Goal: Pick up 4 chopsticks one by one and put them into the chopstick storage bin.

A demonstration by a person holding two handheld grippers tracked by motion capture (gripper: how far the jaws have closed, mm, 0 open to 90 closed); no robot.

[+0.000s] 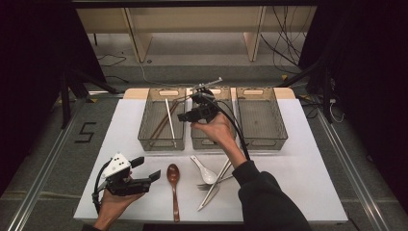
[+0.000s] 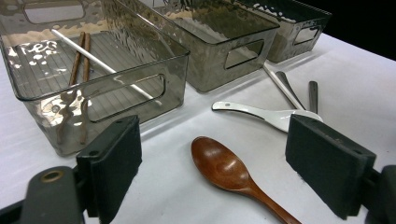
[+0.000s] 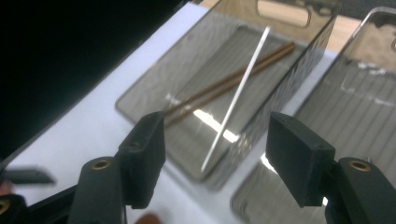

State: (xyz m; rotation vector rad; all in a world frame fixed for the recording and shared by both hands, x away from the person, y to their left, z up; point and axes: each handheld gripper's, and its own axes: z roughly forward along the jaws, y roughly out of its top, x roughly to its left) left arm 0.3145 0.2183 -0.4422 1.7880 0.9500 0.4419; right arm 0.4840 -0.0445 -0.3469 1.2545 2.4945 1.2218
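Three smoky see-through bins stand in a row at the far side of my surface (image 1: 298, 159). The left bin (image 1: 144, 126) holds a white chopstick (image 1: 170, 121) lying across two brown chopsticks (image 1: 159, 124). Near me, a wooden spoon (image 1: 173, 185) lies with its bowl pointing away; beside it a white soup spoon (image 1: 204, 171) touches a pile of metal cutlery (image 1: 215, 185).
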